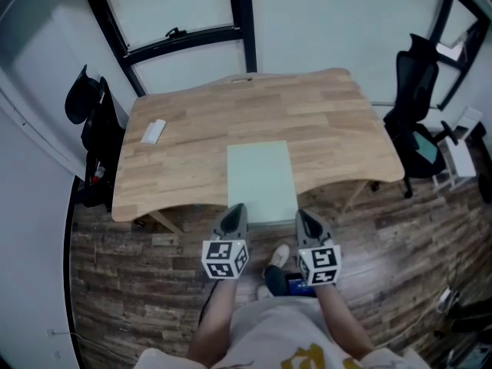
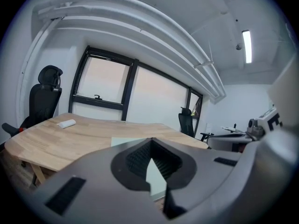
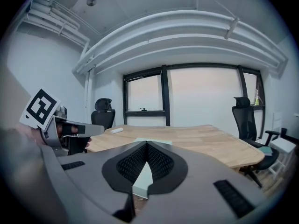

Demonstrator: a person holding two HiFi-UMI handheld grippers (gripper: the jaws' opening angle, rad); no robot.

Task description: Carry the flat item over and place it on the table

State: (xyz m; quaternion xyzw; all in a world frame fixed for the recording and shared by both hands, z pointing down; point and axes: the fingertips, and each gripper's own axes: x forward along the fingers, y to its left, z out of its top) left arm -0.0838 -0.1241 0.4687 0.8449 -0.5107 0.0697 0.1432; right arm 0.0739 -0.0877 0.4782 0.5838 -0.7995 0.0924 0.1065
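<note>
Wooden table (image 1: pixel 192 160): pale green sheet (image 1: pixel 261 179) centre, overhanging near edge; small white block (image 1: pixel 154 131) far left.

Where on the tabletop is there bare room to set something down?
Bare wood right of the pale green sheet and along the far side of the table. Left of it is open too, bar a small white object. Crowded: the near edge, at the left claw and right claw.

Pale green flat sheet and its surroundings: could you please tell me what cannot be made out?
- Near edge of the pale green flat sheet: head view, covered by left gripper and right gripper.
- Whether it touches the light wooden table: no view shows.
- Small white object: too small to identify.
</note>
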